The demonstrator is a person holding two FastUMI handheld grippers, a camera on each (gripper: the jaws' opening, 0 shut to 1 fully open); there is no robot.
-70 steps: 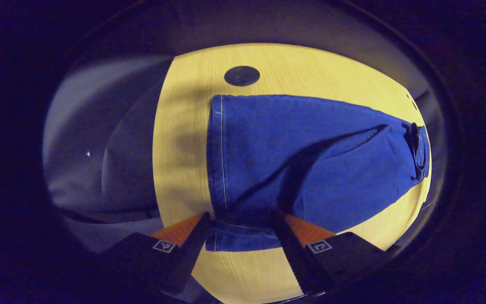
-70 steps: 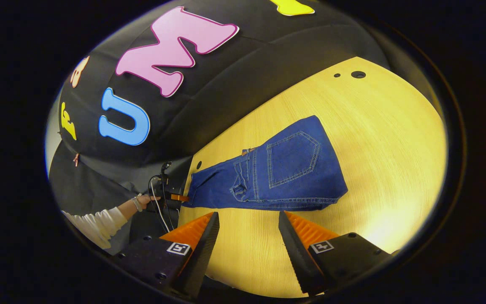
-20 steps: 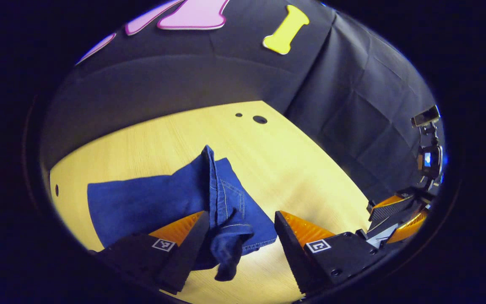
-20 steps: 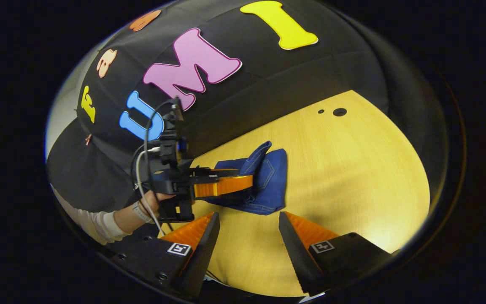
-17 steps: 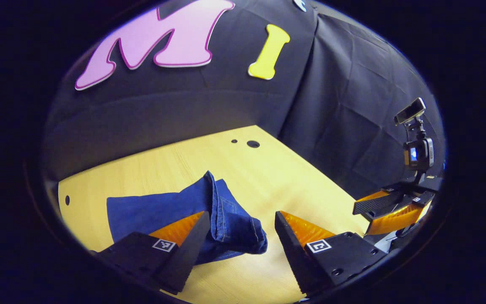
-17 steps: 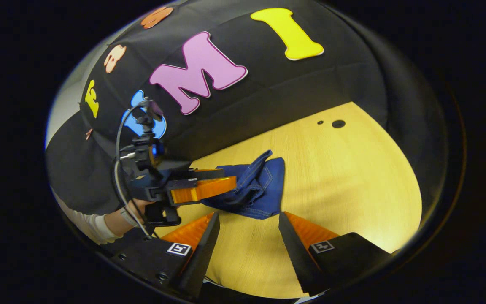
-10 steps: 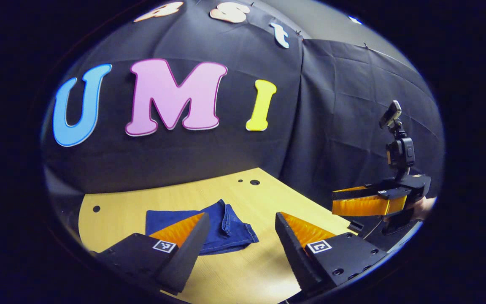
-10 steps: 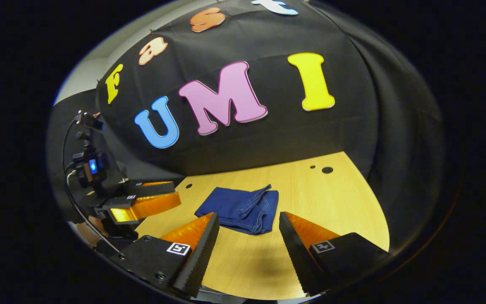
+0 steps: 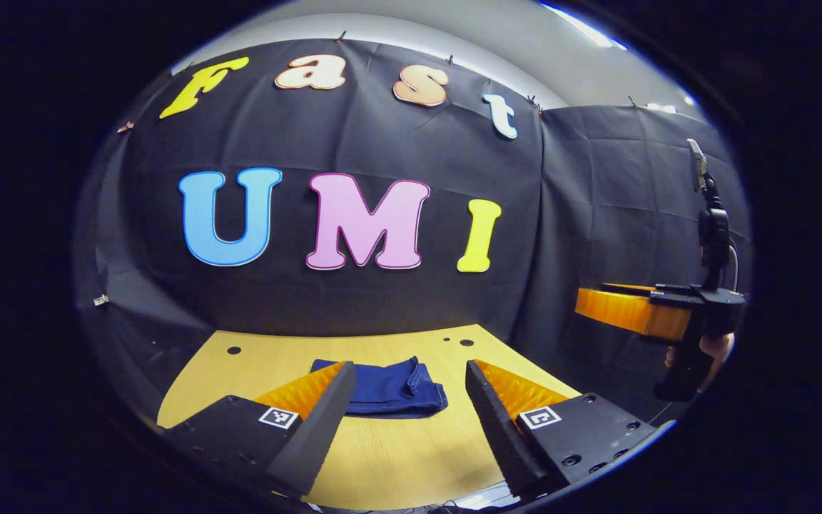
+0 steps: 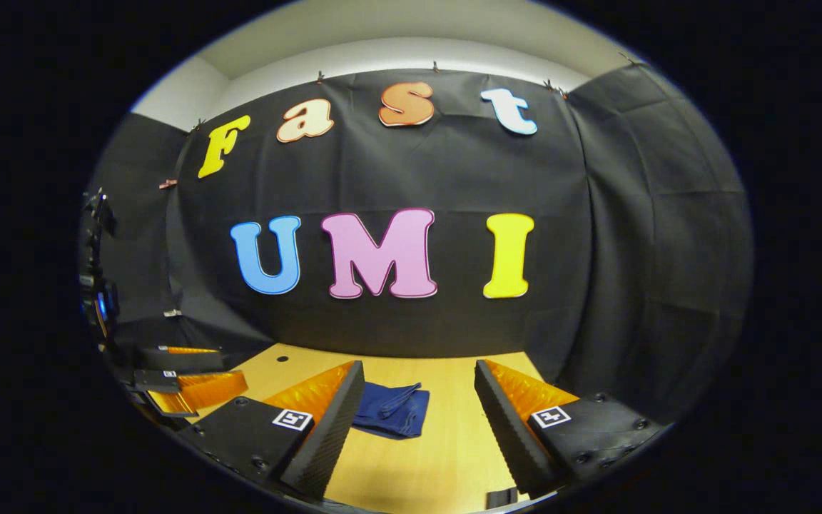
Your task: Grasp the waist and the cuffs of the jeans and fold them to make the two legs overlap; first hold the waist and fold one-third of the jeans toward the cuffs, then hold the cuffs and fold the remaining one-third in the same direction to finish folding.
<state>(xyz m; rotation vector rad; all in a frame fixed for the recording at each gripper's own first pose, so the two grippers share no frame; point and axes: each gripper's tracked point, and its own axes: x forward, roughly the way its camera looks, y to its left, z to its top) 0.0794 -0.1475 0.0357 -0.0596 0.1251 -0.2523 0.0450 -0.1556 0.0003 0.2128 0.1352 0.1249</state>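
Jeans point(image 9: 391, 387) lie folded into a small bundle on the wooden table point(image 9: 397, 457), toward its far edge, touching neither tool. Left gripper point(image 9: 405, 375) held level above the near edge, fingers spread wide, nothing between them. Right gripper point(image 10: 418, 378) likewise level, fingers parted, clear of the cloth.

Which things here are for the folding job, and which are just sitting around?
For the job:
folded blue denim jeans
left tongs, open
right tongs, open

Just there:
yellow wooden table
small black round holes in the table
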